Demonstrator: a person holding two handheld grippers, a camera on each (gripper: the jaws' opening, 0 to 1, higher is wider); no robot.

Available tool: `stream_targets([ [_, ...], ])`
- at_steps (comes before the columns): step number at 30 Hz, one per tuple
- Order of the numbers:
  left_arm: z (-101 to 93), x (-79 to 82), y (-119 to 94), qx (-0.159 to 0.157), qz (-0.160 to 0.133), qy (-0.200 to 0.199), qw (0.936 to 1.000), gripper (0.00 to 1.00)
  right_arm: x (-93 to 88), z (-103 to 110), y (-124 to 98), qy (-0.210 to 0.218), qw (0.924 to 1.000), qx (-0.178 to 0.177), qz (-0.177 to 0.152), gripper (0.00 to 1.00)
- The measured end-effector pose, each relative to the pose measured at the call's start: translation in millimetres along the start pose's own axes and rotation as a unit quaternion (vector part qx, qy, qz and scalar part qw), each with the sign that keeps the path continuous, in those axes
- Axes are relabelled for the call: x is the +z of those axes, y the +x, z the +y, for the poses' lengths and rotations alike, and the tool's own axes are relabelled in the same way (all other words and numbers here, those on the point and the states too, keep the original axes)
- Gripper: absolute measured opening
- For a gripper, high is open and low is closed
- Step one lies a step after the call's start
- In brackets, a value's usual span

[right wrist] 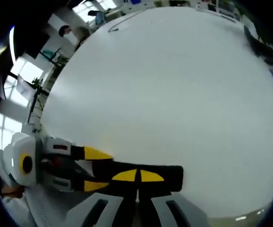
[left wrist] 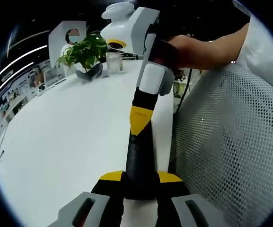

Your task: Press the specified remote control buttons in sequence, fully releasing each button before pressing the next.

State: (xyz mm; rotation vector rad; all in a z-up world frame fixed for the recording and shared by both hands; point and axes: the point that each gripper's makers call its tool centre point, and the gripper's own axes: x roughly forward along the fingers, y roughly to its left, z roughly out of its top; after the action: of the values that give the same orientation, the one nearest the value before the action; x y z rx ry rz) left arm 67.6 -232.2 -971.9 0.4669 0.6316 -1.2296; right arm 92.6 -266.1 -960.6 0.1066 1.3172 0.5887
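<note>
Low in the centre of the left gripper view, black remote (left wrist: 138, 158) pinched by its sides in the left claw (left wrist: 140, 178), near the white worktop (left wrist: 65, 142) edge. Just beyond, right claw (left wrist: 137, 128) pressed together, yellow tips down on the remote's face. Likely risks: joined tips bridging two buttons; hard pressing sliding the remote through the pinch; incomplete lift-off between presses. Further right, mesh chair (left wrist: 231, 142), where a dropped remote might land.

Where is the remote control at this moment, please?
The remote control is clamped between the left gripper's jaws, standing above the white table; the right gripper, coming from the right, is closed around its far end.
</note>
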Motion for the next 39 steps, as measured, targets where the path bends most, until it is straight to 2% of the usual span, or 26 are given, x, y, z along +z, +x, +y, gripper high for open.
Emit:
stream_targets([
  [3,-0.4,-0.4,-0.6,-0.002,0.000,0.001,1.0000,0.24,-1.6,-0.2,2.2,-0.015,0.9998,-0.009,0.007,0.00],
  [7,-0.6,0.2,-0.3,-0.002,0.000,0.001,1.0000,0.24,0.0,4.1,2.2,-0.025,0.9997,0.002,0.002,0.00],
  [10,-0.7,0.8,0.1,-0.003,0.000,0.002,1.0000,0.24,1.5,1.9,4.0,-0.038,0.9993,-0.007,-0.002,0.00],
  [20,-0.1,2.0,0.6,-0.005,0.005,0.003,1.0000,0.24,1.1,2.7,6.4,-0.044,0.9990,-0.001,-0.002,0.00],
  [33,0.7,2.5,1.4,-0.002,0.004,0.003,1.0000,0.24,2.6,3.8,10.6,-0.121,0.9917,-0.043,-0.007,0.00],
  [39,1.2,2.3,1.7,-0.001,0.004,0.002,1.0000,0.24,3.7,1.3,10.0,-0.114,0.9926,-0.040,-0.010,0.00],
])
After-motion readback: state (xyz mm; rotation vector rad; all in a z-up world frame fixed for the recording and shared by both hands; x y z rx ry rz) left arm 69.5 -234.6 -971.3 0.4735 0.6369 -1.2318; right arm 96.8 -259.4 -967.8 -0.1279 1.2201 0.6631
